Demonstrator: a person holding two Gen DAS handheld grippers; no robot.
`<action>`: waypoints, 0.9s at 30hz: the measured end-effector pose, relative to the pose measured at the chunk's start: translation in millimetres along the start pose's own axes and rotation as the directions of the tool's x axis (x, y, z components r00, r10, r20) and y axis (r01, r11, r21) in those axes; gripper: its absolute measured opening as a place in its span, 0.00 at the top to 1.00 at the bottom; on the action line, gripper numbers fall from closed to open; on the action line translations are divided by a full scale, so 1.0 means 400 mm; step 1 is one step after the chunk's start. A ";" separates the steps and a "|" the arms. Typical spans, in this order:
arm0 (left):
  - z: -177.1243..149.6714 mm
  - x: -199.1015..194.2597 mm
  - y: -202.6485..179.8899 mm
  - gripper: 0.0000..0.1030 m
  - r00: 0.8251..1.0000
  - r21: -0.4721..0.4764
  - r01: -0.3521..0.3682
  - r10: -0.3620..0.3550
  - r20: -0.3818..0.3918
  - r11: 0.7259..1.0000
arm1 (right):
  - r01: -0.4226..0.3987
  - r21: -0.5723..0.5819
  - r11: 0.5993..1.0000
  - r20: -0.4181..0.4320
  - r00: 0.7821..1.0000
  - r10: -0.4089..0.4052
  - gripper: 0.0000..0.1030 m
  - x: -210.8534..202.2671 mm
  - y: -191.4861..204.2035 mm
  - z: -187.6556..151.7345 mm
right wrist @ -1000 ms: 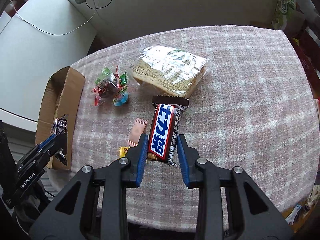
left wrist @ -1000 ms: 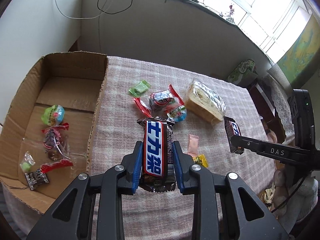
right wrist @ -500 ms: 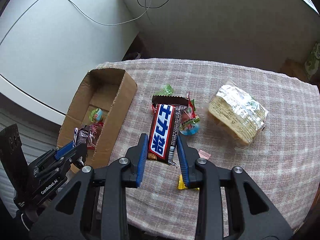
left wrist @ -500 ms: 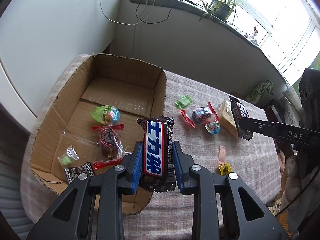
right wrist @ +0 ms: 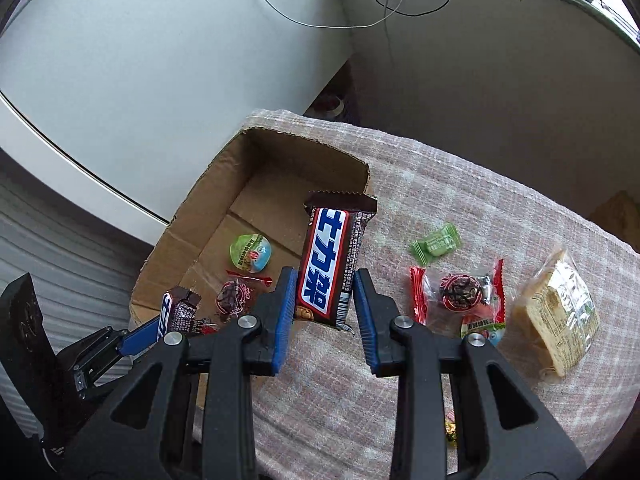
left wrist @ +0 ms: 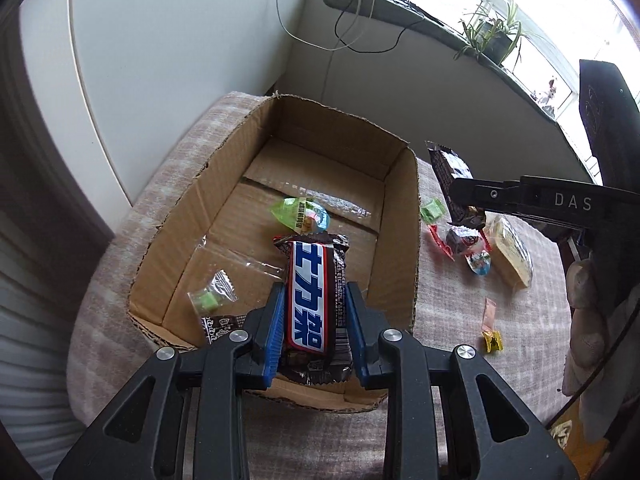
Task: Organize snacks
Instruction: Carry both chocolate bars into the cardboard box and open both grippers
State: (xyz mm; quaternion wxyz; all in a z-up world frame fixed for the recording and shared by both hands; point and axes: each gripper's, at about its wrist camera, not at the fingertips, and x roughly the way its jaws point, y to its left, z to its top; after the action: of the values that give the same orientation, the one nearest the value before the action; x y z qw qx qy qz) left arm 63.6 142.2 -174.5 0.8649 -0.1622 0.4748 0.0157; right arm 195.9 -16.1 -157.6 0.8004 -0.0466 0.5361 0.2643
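Now both tongs, L (left wrist: pixel 316 300) & R (right wrist: pixel 324 286), each clamp a choc bar over box (left wrist: pixel 406 216); loose sweets (right wrist: pixel 436 244) beside.

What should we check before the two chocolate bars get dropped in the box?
1. Left gripper shut on its chocolate bar: ok.
2. Right gripper shut on the other chocolate bar: ok.
3. Left bar over the cardboard box: ok.
4. Right bar fully over the box: not ok, it sits over the box's right wall and the cloth.
5. Free floor space in the box beyond the jelly cup: ok.
6. How high the bars hang above the box floor: cannot tell.
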 end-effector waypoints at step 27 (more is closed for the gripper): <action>0.003 0.011 0.023 0.66 0.998 -0.016 -0.058 0.057 -0.003 0.998 | 0.004 -0.088 0.996 0.002 1.000 -0.004 0.39 0.060 0.093 0.043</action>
State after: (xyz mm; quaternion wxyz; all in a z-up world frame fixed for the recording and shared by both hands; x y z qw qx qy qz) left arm 65.4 150.6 -179.9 0.8622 -0.1555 0.4801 0.0443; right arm 199.6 31.0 -163.7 0.7987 -0.0827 0.5230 0.2859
